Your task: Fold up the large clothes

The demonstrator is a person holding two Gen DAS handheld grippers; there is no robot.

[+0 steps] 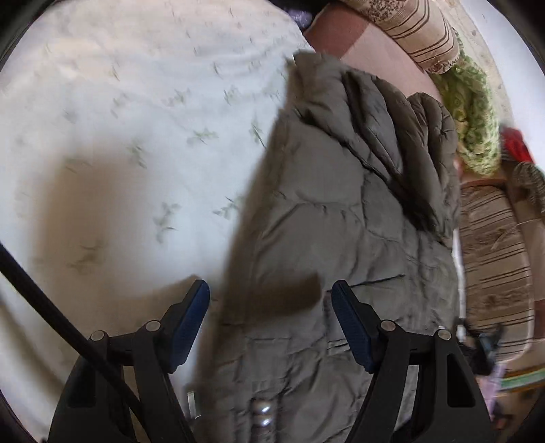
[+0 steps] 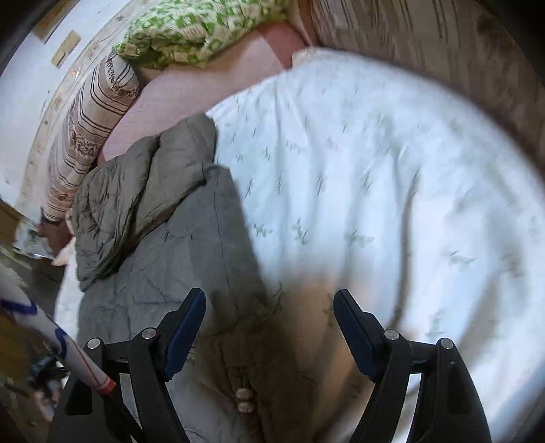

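Just ahead of the left gripper [image 1: 270,300], a grey quilted jacket [image 1: 340,211] lay on the bed, its padded body running away from the fingers toward the far side and a bunched, darker fold heaped on its far right part. The left gripper's jaws stood wide apart, holding nothing, and the jacket's near hem lay between and under them; the blur made it impossible to tell whether the pads touched the cloth. Two round metal snaps [image 1: 264,414] showed on the jacket's edge close beneath this gripper.

In the right wrist view the same jacket [image 2: 177,238] lay ahead and to the left of the right gripper [image 2: 269,306], whose jaws were likewise spread open and empty. The jacket's edge with its snaps [image 2: 245,400] sat low between the fingers.

Under the jacket spread a white bedsheet [image 1: 119,136] printed with small green sprigs, seen also to the right of the right gripper [image 2: 391,204]. Beyond the jacket a pink sheet [image 2: 177,95] covered the far part of the bed. On it lay a striped beige bolster [image 2: 92,126] and a green-and-white patterned pillow [image 2: 190,30]. A white wall [image 2: 20,102] rose to the far left of the right gripper. Both views were smeared by motion.
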